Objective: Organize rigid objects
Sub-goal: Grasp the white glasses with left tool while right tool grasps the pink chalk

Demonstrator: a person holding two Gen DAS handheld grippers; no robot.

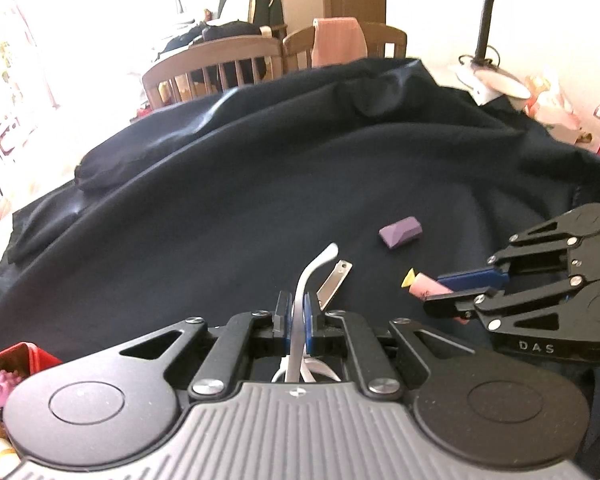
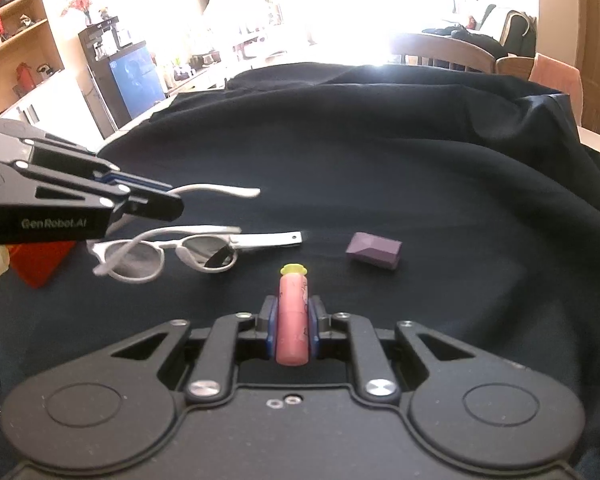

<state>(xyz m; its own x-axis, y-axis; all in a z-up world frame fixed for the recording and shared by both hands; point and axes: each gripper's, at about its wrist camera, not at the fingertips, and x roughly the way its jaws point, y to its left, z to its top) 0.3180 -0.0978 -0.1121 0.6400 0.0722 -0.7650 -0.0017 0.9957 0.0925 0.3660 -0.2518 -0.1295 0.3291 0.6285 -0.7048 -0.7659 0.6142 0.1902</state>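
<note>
Dark navy cloth (image 2: pixel 380 152) draped in folds over the table, bright room with wooden chairs (image 1: pixel 216 68) behind, desk lamp (image 1: pixel 492 20) at the far corner. Left gripper (image 1: pixel 298 314) clamped on one arm of white-framed glasses (image 2: pixel 156 252) — lifted clear of the cloth, lenses hanging below the jaws. Right gripper (image 2: pixel 293 320) clamped on a pink tube with a yellow cap (image 2: pixel 294 308), cap pointing forward. Red box (image 1: pixel 16 360) at the left edge. Purple faceted block (image 2: pixel 374 250) lying alone on the cloth, just beyond both grippers — near them, touching neither.
</note>
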